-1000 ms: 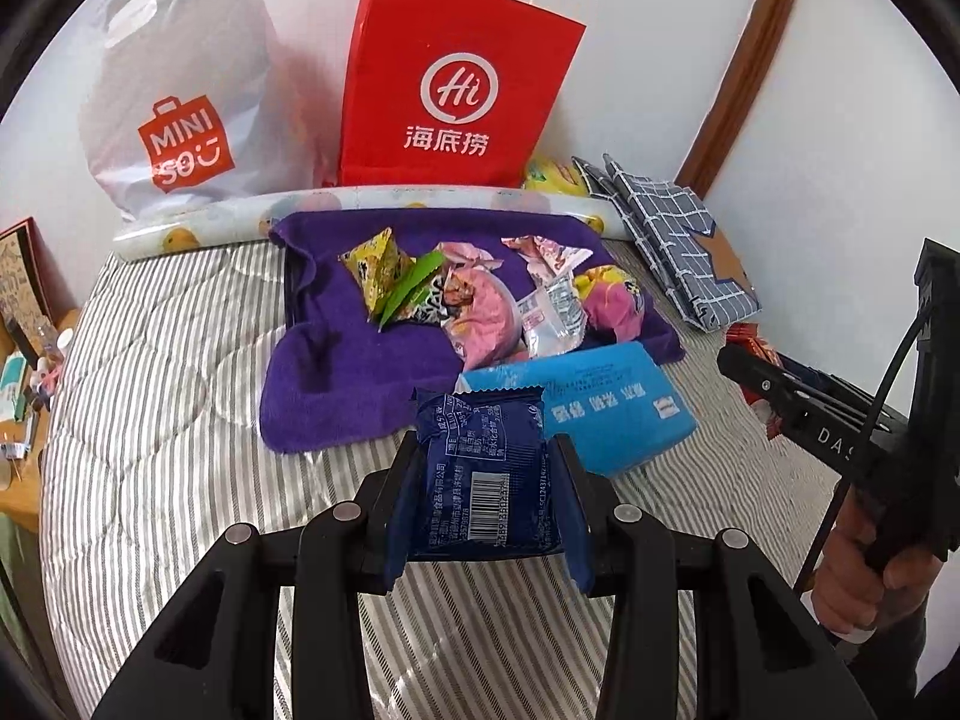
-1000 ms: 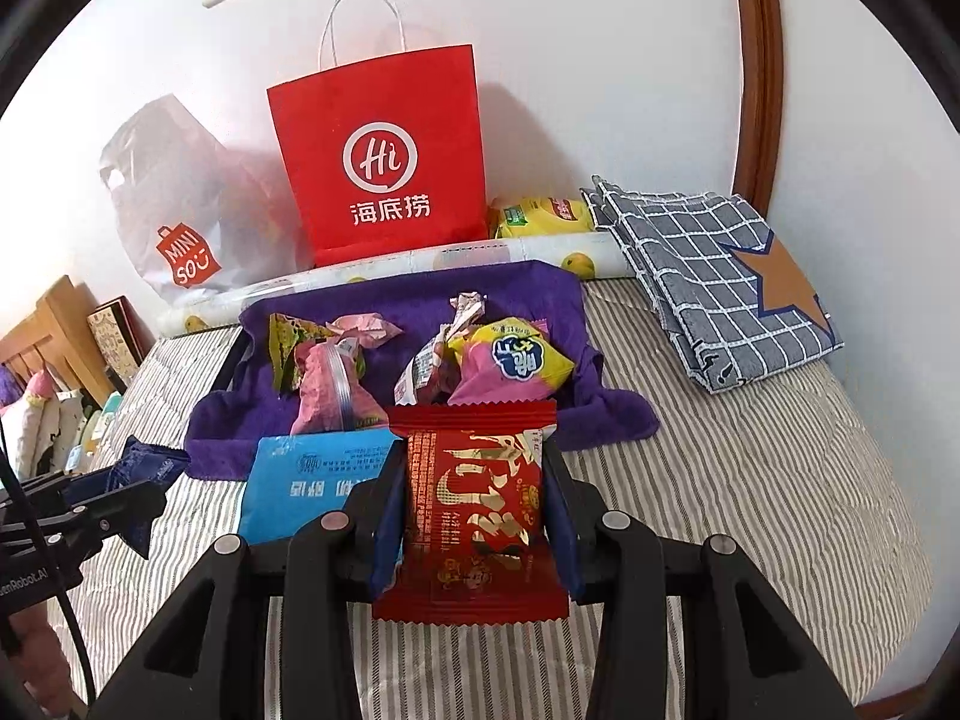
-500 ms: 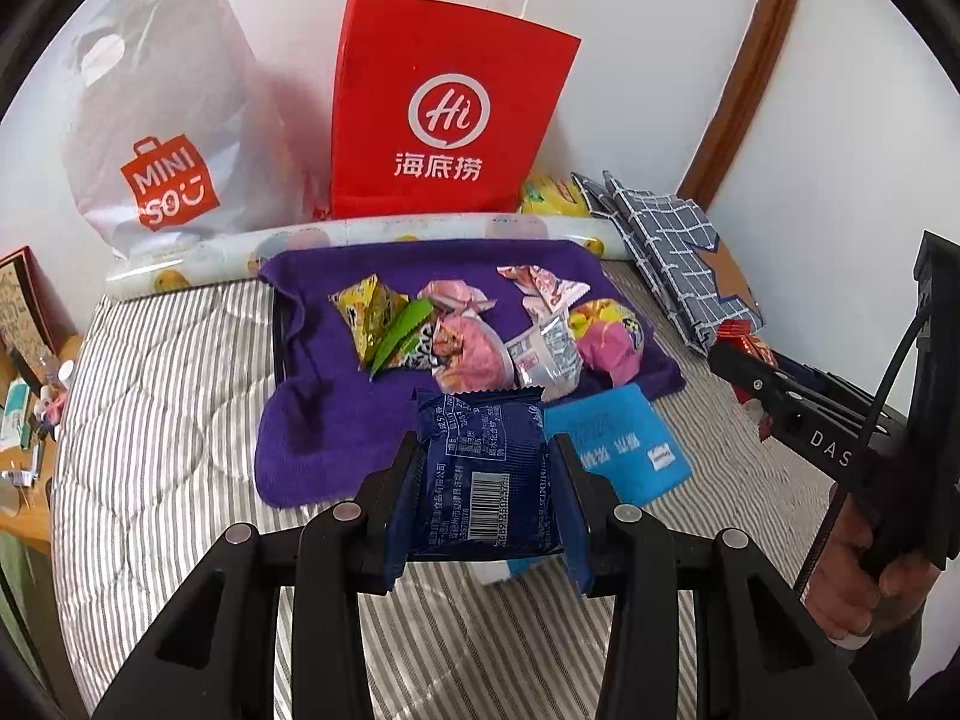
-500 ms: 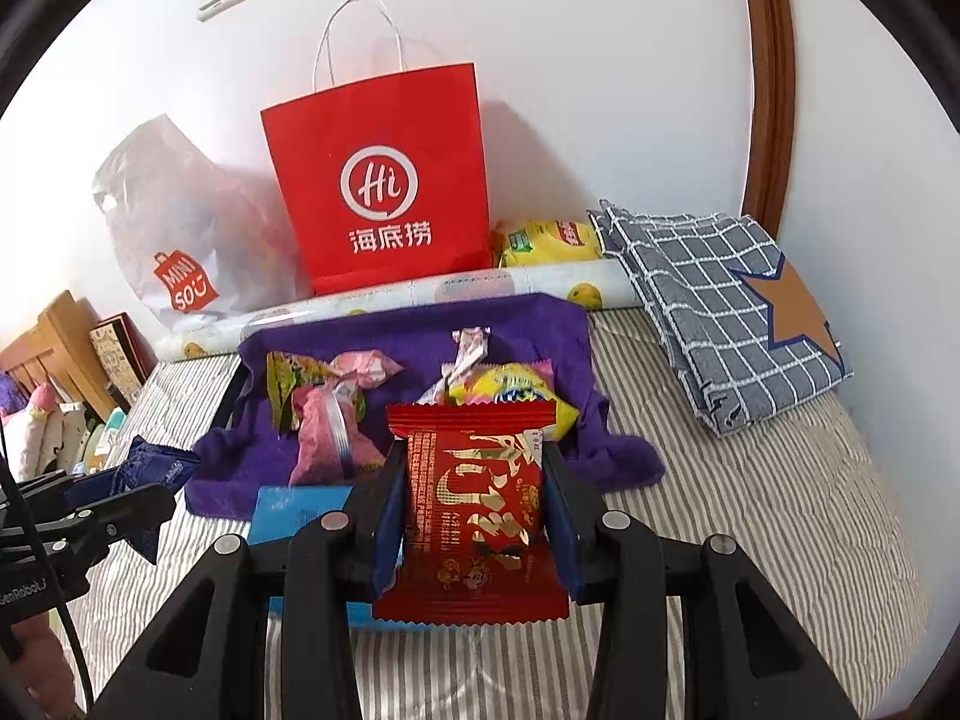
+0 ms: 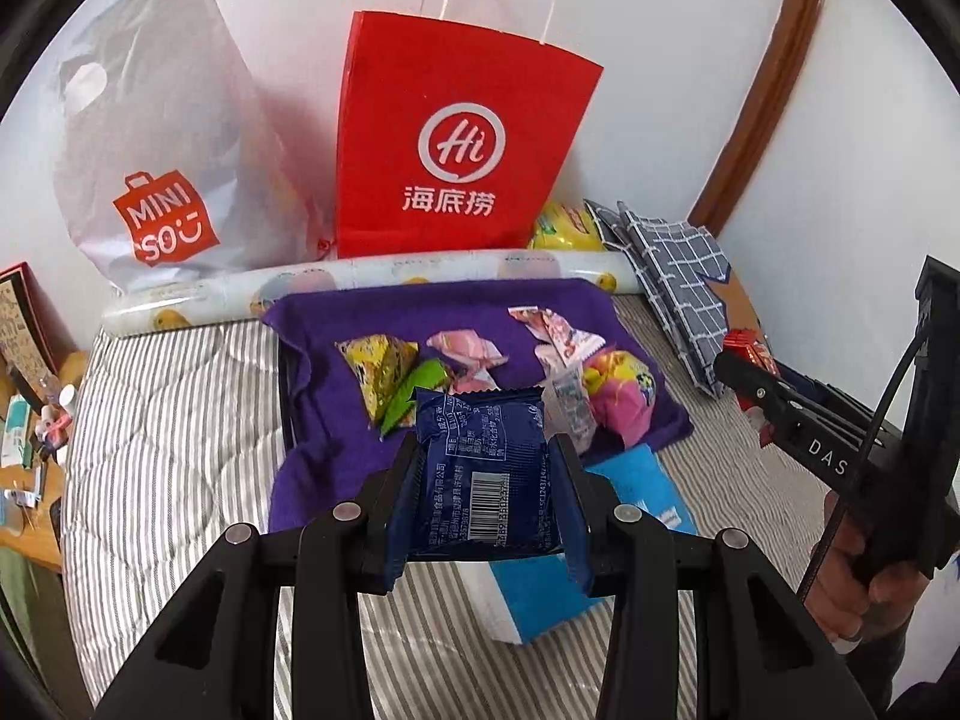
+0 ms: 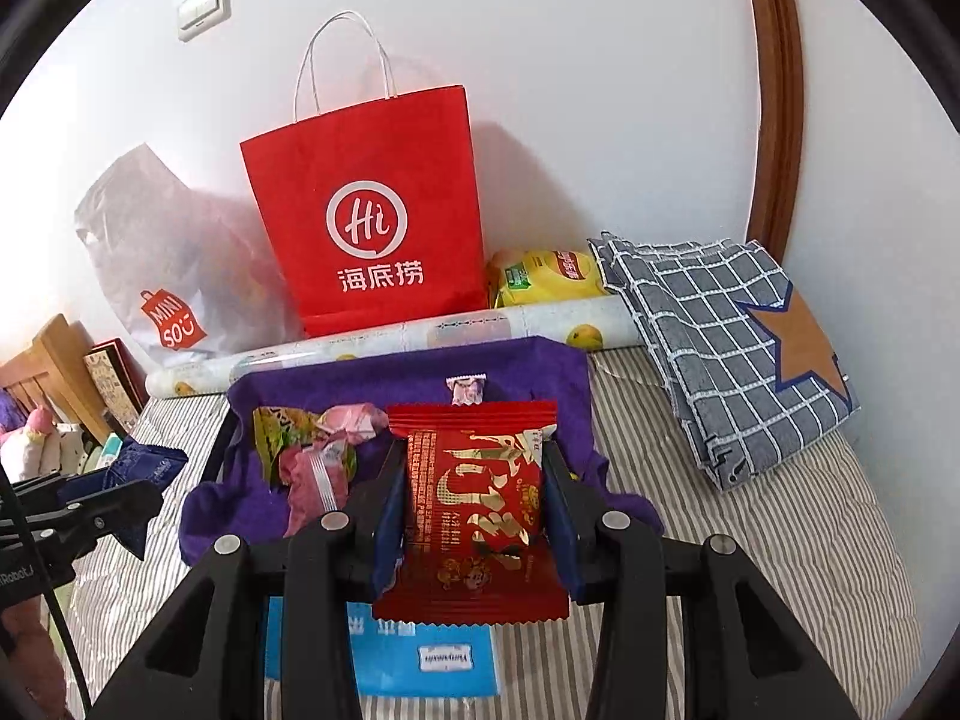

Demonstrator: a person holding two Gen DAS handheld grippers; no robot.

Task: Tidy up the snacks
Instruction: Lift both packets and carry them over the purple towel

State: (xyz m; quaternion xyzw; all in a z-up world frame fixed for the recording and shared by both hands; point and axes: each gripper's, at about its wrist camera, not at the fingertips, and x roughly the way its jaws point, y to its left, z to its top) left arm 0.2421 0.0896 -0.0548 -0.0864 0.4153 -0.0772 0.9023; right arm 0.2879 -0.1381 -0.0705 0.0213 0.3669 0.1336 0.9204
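Left wrist view looks down the left gripper (image 5: 483,483), tilted steeply toward the bed, its jaws clamped on the sides of a dark blue foil snack packet with a white barcode (image 5: 480,468), which hangs in the air above the near edge of a purple towel (image 5: 318,456). At the right edge, a person's hand (image 5: 864,588) grips the black handle of the right gripper (image 5: 747,369), which points inward toward the towel. In the right wrist view, that gripper's jaws are pressed against a red foil snack packet with gold lettering (image 6: 474,510), held upright above a flat light blue box (image 6: 420,654) on the grey striped mattress (image 6: 750,510).

Bare mattress lies to the left of the towel and along its near side; on the right, a folded grey checked cloth with a brown star (image 6: 720,348) fills the far corner against the white wall. A rolled sheet printed with yellow fruit (image 5: 360,282) closes the towel's far edge.

On the towel lie loose snacks: a yellow-green triangular packet (image 5: 378,369), a pink wrapper (image 5: 462,348) and a pink-and-yellow bag (image 5: 618,390). Behind the roll, a red paper bag with white handles and a "Hi" logo (image 5: 456,138) stands upright against the wall, a grey plastic Miniso bag (image 5: 162,150) to its left; their insides are hidden. A yellow bag (image 6: 546,276) lies between the red bag and the cloth.
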